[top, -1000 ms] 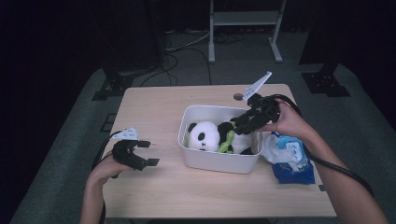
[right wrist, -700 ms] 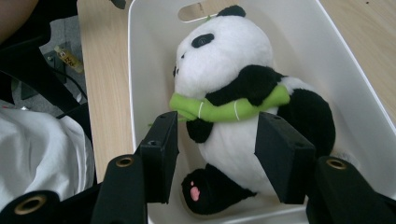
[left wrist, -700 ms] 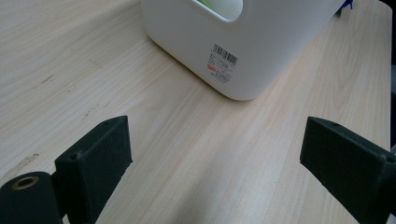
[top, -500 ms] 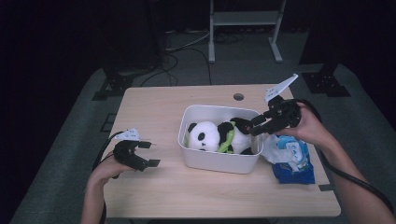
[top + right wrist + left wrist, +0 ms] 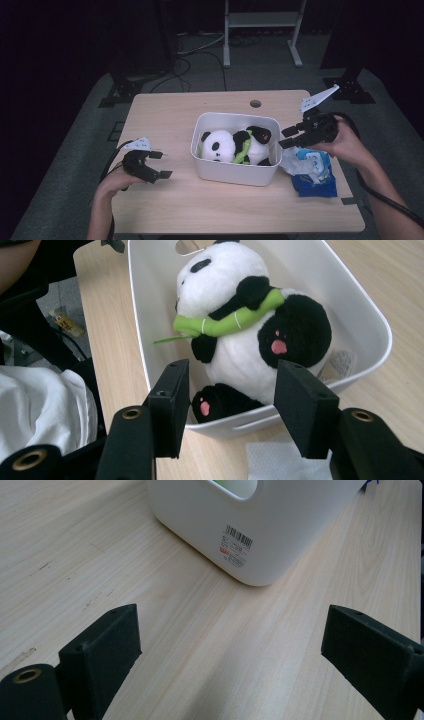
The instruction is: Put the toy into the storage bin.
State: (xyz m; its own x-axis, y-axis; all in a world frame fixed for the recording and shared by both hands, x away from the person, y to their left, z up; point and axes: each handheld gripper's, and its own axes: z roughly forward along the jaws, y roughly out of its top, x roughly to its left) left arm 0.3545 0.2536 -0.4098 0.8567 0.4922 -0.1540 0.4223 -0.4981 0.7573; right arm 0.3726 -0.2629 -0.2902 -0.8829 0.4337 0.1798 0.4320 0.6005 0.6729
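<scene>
A stuffed panda [image 5: 235, 145] holding a green stalk lies inside a white plastic bin [image 5: 227, 172] at the table's middle. In the right gripper view the panda [image 5: 245, 335] lies on its back in the bin [image 5: 365, 315]. My right gripper [image 5: 292, 136] hovers open just right of the bin, above a blue and white packet [image 5: 312, 172], with nothing between its jaws. My left gripper [image 5: 161, 165] rests open on the table, left of the bin. In the left gripper view the bin's wall [image 5: 265, 535] with a barcode label stands ahead of the open jaws.
The wooden table [image 5: 170, 115] has a round cable hole [image 5: 255, 104] behind the bin. A white tissue [image 5: 280, 460] lies under the right gripper. Dark floor, cables and a metal stand [image 5: 260, 30] lie beyond the table's far edge.
My right gripper has pulled back from over the bin to its right side, empty, leaving the panda in the bin. The left gripper has stayed put.
</scene>
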